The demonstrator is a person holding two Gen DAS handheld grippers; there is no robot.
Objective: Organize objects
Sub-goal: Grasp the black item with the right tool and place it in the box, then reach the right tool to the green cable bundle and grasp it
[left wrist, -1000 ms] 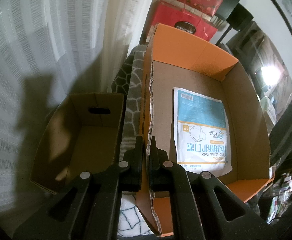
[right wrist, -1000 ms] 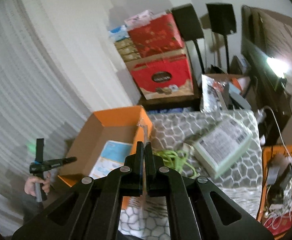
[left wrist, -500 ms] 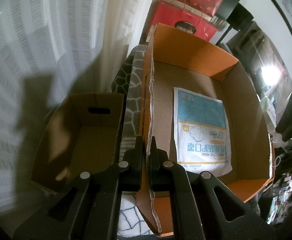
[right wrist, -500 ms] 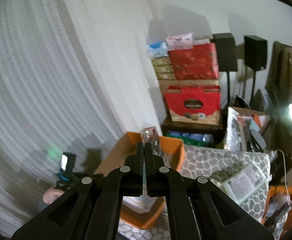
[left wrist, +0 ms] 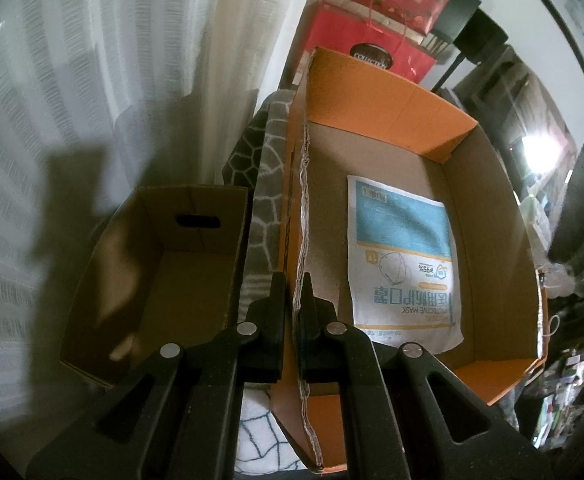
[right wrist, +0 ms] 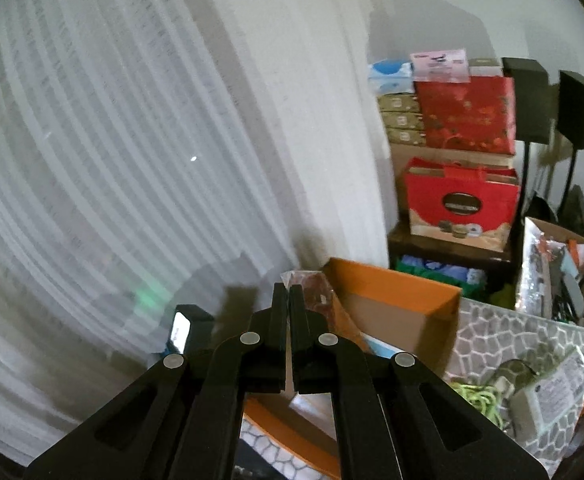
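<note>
My left gripper (left wrist: 293,280) is shut on the left wall of the open orange cardboard box (left wrist: 371,92), its fingers on either side of the torn edge. A blue and white protective mask packet (left wrist: 403,264) lies flat on the box floor. In the right wrist view, my right gripper (right wrist: 286,292) is shut on a clear plastic packet (right wrist: 317,290) with reddish-brown contents, which sticks up past the fingertips. It hangs in the air above the near left corner of the orange box (right wrist: 395,288). The left gripper's handle (right wrist: 184,330) shows below the curtain.
An open brown cardboard box (left wrist: 160,280) stands lower, left of the orange one. A grey patterned cloth (right wrist: 519,332) covers the surface, with a green cord (right wrist: 475,398) and a labelled pack (right wrist: 551,392). Red gift bags (right wrist: 461,200) are stacked behind. A white curtain (right wrist: 112,160) fills the left.
My right gripper rose and swung left with the packet, so its view now faces the curtain. A dark shape grew at the right edge of the left view. The left gripper kept still.
</note>
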